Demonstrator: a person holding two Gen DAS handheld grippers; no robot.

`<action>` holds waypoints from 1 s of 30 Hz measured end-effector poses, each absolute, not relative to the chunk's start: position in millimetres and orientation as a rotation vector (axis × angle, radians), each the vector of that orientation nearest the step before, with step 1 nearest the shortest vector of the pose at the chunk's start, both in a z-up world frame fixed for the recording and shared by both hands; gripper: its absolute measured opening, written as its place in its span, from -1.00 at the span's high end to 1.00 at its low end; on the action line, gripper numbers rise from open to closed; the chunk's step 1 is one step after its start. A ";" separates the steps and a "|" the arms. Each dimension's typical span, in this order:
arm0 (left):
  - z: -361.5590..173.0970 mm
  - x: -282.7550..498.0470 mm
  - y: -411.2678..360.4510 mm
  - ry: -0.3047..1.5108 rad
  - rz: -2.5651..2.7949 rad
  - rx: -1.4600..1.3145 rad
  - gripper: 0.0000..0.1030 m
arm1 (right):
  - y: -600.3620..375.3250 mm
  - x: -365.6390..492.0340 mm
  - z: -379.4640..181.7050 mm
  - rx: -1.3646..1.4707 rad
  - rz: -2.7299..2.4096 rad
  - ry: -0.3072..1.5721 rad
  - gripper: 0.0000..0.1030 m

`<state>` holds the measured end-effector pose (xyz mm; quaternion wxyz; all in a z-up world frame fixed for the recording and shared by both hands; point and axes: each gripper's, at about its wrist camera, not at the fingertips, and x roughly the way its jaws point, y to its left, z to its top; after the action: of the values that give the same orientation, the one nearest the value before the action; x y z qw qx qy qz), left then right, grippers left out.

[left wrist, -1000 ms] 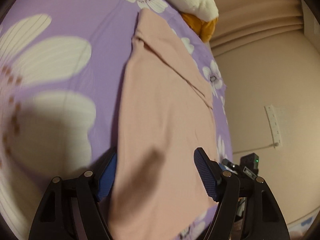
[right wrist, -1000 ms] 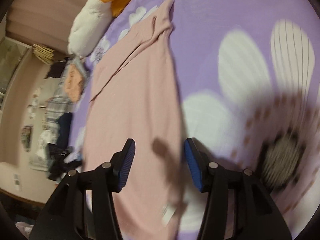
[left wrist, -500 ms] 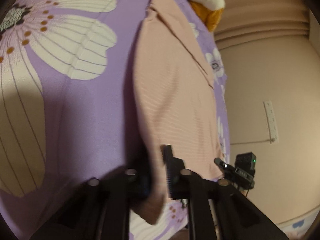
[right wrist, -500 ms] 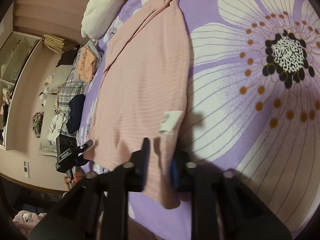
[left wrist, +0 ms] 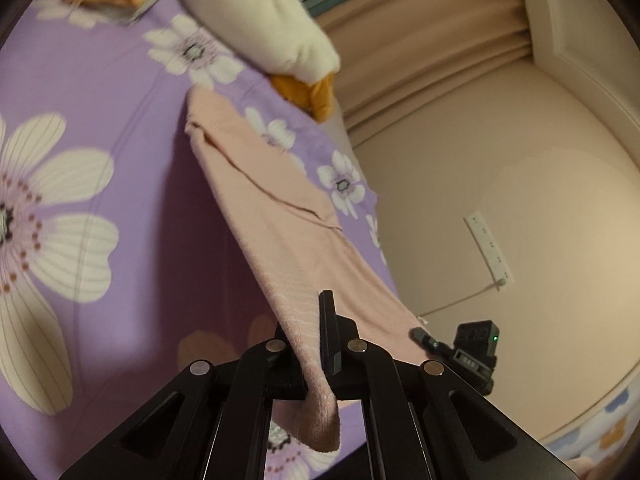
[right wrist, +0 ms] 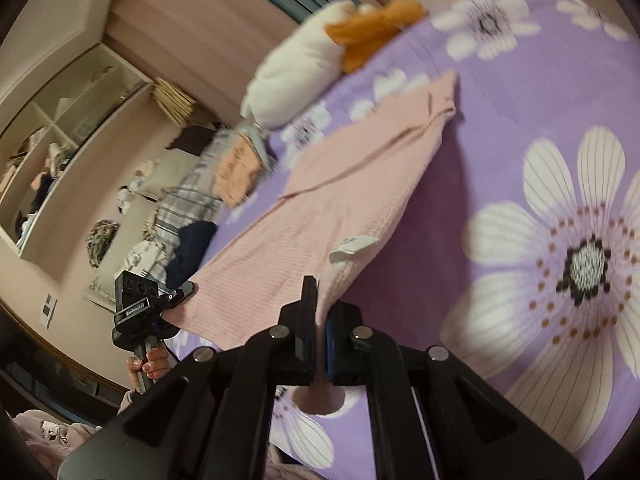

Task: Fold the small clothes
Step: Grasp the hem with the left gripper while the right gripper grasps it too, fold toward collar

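Between both grippers, pink garment (left wrist: pixel 280 236).

Both views are lit dimly and warmly, with no glare seen. A dark shadow is cast on the sheet (left wrist: pixel 168 216) beneath the lifted garment (left wrist: pixel 280 232). Strong fisheye bending and black corners are seen at the edges. The pillow (right wrist: pixel 296 76) and the far clutter are smeared by blur.

Both the left gripper (left wrist: pixel 310 344) and right gripper (right wrist: pixel 320 320) closed on the pink garment's (left wrist: pixel 280 216) near corners and raised that edge off the bedsheet (left wrist: pixel 132 184).
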<state>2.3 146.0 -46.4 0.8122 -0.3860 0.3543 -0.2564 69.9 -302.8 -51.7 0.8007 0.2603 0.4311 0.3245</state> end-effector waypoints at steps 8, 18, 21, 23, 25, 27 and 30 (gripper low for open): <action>-8.9 -28.3 145.1 0.697 -0.592 -0.753 1.00 | -320.1 50.9 -21.0 0.542 0.730 0.824 0.92; 16.6 -69.3 146.7 0.693 -0.606 -0.709 1.00 | -333.1 6.5 18.7 0.435 0.804 0.729 0.91; 25.8 -78.4 149.3 0.676 -0.613 -0.701 1.00 | -334.3 -3.7 31.0 0.399 0.824 0.693 0.90; 29.4 -79.0 150.9 0.661 -0.617 -0.698 1.00 | -337.1 -5.8 37.3 0.392 0.837 0.668 0.90; 29.7 -75.5 153.0 0.653 -0.608 -0.700 1.00 | -338.2 -3.4 39.0 0.396 0.837 0.653 0.89; 24.3 -65.0 157.2 0.659 -0.596 -0.718 1.00 | -338.9 3.3 37.5 0.405 0.823 0.650 0.88; 13.0 -44.3 161.2 0.682 -0.569 -0.749 1.00 | -342.6 24.4 25.5 0.456 0.785 0.672 0.87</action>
<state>-44.3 161.2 13.0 0.8359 -0.3540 0.3222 -0.2686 24.4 -342.6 25.5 0.8446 0.2162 0.3186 0.3720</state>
